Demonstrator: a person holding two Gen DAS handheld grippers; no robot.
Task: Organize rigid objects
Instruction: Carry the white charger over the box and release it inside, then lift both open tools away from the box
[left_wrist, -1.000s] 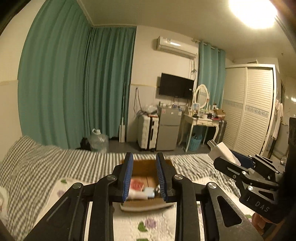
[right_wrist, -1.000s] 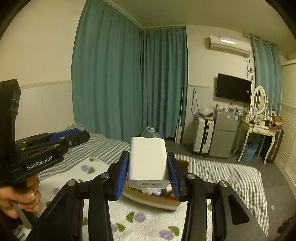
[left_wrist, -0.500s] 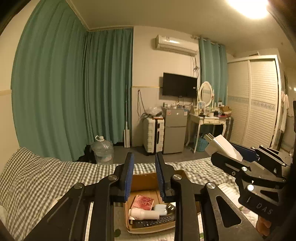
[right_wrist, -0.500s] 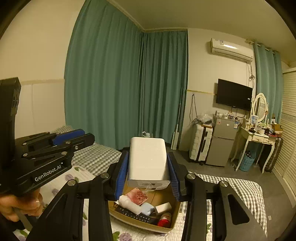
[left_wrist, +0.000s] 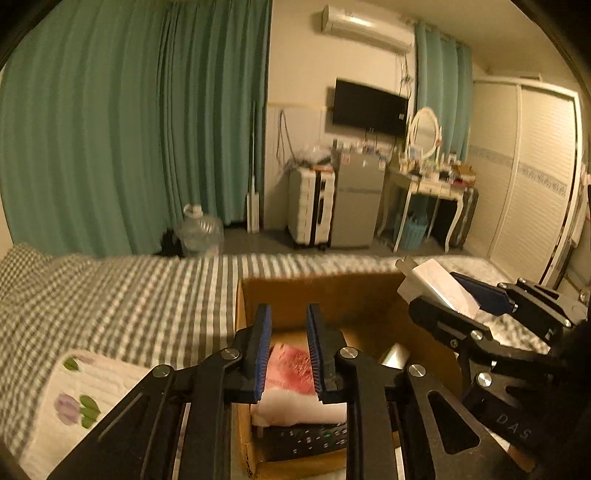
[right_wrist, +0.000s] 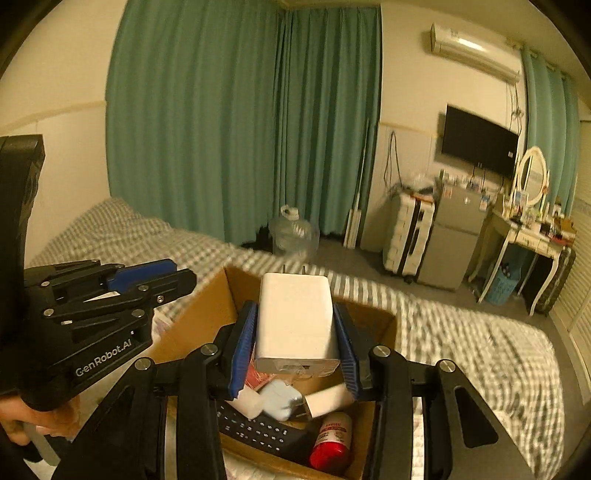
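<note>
The right gripper (right_wrist: 295, 334) is clamped on a smooth white rectangular plastic charger block (right_wrist: 293, 325), prongs pointing away, held above the open brown cardboard box (right_wrist: 192, 325) that sits on the bed's grey-and-white checked cover (left_wrist: 110, 295). The left gripper (left_wrist: 286, 354) is drawn together with nothing visible between its ribbed blue pads (left_wrist: 263, 347).

Hazards, as judged:
- The charger's glossy, hard faces give the pads little friction; a tilt could let it slip early.
- The box is crowded: a black button-faced remote control (right_wrist: 258, 430) along the near wall, a red cylindrical bottle (right_wrist: 330, 441) at the near right corner, and a pale crumpled item beside it. A dropped block may bounce off these.
- The thin cardboard walls flex, and the soft bedding lets the box tip if pushed.
</note>
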